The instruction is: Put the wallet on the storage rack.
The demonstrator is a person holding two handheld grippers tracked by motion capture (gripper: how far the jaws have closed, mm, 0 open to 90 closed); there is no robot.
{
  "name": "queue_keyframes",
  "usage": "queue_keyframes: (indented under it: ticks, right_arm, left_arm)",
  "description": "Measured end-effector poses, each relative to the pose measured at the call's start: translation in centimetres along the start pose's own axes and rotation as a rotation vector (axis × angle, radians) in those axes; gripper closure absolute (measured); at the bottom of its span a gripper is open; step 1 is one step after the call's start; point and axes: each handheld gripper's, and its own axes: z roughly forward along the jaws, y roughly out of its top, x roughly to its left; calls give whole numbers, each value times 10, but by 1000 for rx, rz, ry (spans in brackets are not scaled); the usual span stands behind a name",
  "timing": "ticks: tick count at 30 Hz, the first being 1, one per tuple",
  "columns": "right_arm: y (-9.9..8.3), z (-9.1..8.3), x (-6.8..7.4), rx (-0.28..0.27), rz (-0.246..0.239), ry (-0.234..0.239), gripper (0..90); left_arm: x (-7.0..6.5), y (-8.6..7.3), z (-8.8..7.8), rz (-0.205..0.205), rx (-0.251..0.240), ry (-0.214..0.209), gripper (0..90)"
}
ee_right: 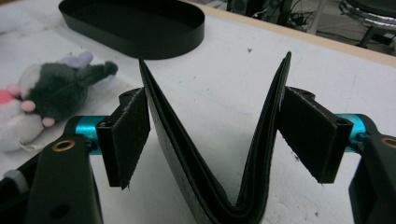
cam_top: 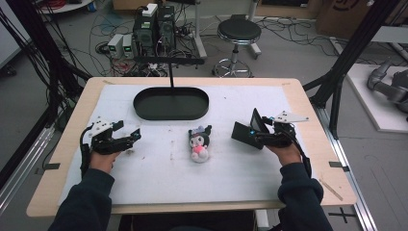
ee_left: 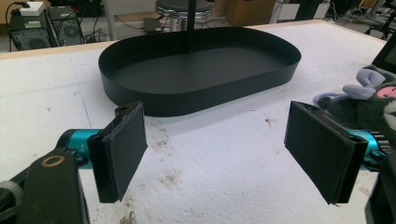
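While the right gripper is bracketing a half-open black wallet standing near the plush toy, and the left gripper is hovering spread and empty, the springy fold is risking slipping free between the pads.

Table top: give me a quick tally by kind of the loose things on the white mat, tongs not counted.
Black oval tray: 1
Plush toy: 1
Black wallet, spread in a V between the right tongs' jaws: 1
Total: 3
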Motion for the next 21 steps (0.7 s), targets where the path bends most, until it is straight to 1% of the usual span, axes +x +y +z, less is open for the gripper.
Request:
queue_keyframes:
  ticks: [1,2,3,4,5,7,8,10,11,12,13,14,15,17,19,20,21]
  right_arm:
    - [0,2,1,7,-5,-6,271]
    - [-1,4,2,28,-9,-17,305]
    - [-3,9,1,73,-16,-29,355]
    - [-3,9,1,73,-16,-29,355]
    - [-7,15,0,109,-6,-26,411]
    - [-10,19,-2,137,5,-27,458]
    - [-10,19,-2,137,5,-27,458]
    - [-11,22,-3,161,12,-36,524]
    - [-11,22,-3,163,13,-39,556]
    - [-10,22,-2,160,8,-50,707]
    - [-9,22,-2,157,8,-54,745]
    - [-9,22,-2,157,8,-54,745]
    - [-7,22,-1,156,21,-62,772]
    - [-6,23,0,157,23,-65,776]
    - [-2,24,3,152,27,-55,779]
    - [3,24,6,124,27,-46,780]
    - [7,25,9,108,24,-40,779]
  left_arm:
    - [0,0,0,6,4,-3,208]
    - [0,0,1,4,4,-2,208]
    - [0,0,1,5,6,-1,208]
    - [0,0,1,5,6,-1,208]
    - [-1,0,1,5,8,-1,208]
    - [-1,0,1,6,7,-1,208]
    - [-1,0,1,7,8,-1,208]
    - [-1,0,1,5,9,0,208]
    - [-1,0,2,7,9,0,208]
    - [-2,0,1,9,12,0,208]
    - [-2,0,1,9,12,0,208]
    - [-2,0,1,10,14,-3,208]
    - [-1,-1,1,12,15,-2,208]
    - [-1,-1,2,10,13,-4,208]
    - [0,-1,2,11,16,-6,208]
    - [0,-1,2,8,15,-8,208]
    - [0,-1,2,10,16,-10,208]
